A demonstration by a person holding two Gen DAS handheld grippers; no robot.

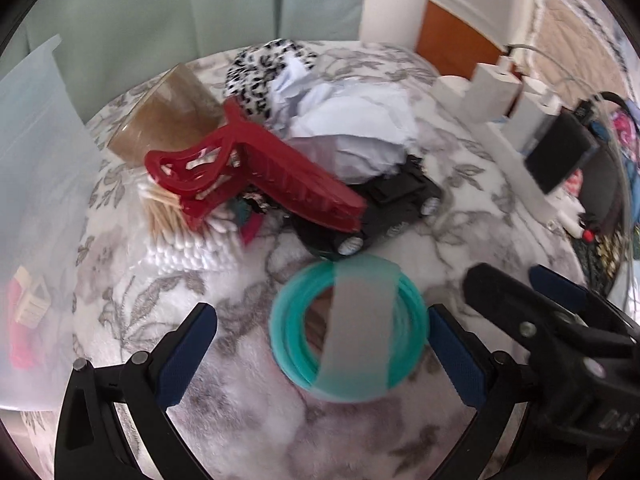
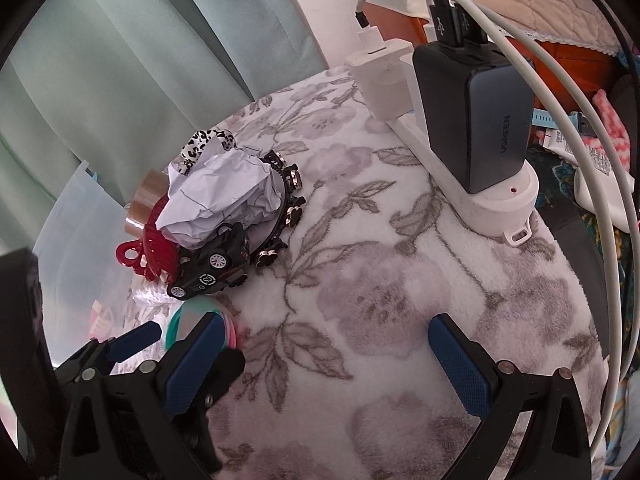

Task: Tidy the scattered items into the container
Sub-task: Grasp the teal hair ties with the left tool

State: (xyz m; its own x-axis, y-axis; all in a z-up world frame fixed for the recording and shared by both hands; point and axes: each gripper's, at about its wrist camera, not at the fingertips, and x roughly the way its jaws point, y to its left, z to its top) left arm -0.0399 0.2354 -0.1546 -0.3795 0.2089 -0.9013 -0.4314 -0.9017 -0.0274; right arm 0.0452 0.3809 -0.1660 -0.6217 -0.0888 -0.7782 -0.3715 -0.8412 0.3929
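Evidently we hold the left gripper [image 1: 322, 338] wide around light, stiff teal bangles [image 1: 347, 330]; we should pinch the rim.

Hair clip [image 1: 256, 172] atop toy car [image 1: 384, 216]

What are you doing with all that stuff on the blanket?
Someone is tidying a pile of odds and ends into the clear plastic bin at the left. The left tool is open around a teal ring bundle on the flowery blanket, not gripping it yet. The right tool is open and empty beside it. The red hair claw, black toy car and crumpled paper wait in the pile.
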